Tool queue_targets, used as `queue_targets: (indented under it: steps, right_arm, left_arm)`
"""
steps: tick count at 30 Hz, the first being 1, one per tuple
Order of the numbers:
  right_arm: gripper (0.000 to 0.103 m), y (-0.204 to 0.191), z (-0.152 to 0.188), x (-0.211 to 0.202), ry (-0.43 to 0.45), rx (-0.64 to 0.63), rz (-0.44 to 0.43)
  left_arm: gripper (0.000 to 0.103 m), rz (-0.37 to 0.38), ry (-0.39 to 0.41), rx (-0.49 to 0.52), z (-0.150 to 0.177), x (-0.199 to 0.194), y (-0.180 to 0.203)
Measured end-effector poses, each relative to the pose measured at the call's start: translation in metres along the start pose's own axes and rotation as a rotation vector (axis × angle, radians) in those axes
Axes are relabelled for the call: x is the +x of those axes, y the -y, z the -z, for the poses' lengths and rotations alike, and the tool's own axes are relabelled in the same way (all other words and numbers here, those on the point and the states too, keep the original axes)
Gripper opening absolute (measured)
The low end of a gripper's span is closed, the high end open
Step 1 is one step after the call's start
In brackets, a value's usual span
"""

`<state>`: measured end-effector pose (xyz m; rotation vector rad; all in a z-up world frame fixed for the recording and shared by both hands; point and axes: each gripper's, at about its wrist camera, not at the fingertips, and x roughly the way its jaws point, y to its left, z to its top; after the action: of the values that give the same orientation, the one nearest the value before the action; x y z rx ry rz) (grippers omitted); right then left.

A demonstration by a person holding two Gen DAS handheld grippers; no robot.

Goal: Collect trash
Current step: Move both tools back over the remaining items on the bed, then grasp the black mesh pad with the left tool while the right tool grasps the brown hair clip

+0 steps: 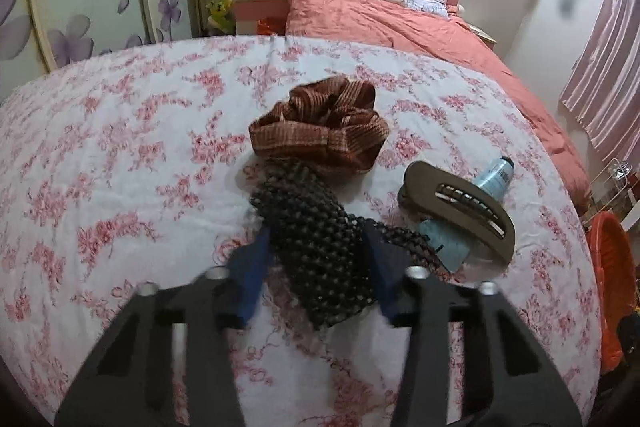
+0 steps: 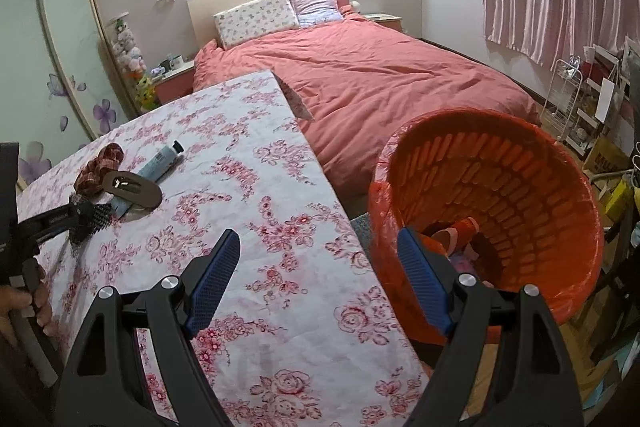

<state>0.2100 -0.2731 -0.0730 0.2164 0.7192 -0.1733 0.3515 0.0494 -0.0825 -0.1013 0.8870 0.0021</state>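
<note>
My left claw (image 1: 316,247) grips the black beaded mesh (image 1: 320,247) low over the counter (image 1: 120,167), while the orange bin (image 2: 500,195) sits off to its right, nearer my wide-open, empty right claw (image 2: 320,279).

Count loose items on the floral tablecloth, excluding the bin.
4. Brown plaid scrunchie farthest back; black beaded mesh piece between the left gripper fingers; brown hair claw clip lying over the blue tube. More may be hidden.
</note>
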Motion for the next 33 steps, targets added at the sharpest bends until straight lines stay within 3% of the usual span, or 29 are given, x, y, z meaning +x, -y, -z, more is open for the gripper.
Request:
queue_targets:
  steps: [2, 7, 14, 17, 23, 27, 33]
  right_arm:
    - [0.08, -0.003, 0.001, 0.0, -0.004, -0.006, -0.004]
    - [0.08, -0.015, 0.003, 0.001, -0.008, -0.027, -0.014]
    - [0.08, -0.046, 0.004, 0.006, -0.017, -0.076, -0.045]
    - [0.08, -0.062, 0.002, 0.01, -0.013, -0.105, -0.07]
    - [0.08, -0.112, -0.01, 0.036, -0.034, -0.164, -0.157]
    - [0.08, -0.139, -0.019, 0.055, -0.061, -0.2, -0.203]
    - [0.079, -0.168, -0.034, 0.081, -0.085, -0.212, -0.22]
  left_arm:
    - [0.023, -0.004, 0.005, 0.01, 0.001, -0.001, -0.002]
    - [0.011, 0.0, 0.001, 0.013, 0.007, -0.01, -0.021]
    - [0.011, -0.121, 0.008, 0.063, 0.025, -0.033, -0.069]
    - [0.014, -0.167, 0.007, 0.073, 0.03, -0.037, -0.087]
    - [0.022, -0.169, 0.016, 0.065, 0.031, -0.038, -0.095]
    - [0.023, -0.147, 0.013, 0.045, 0.031, -0.037, -0.1]
    - [0.036, -0.1, 0.002, -0.034, 0.031, -0.037, -0.114]
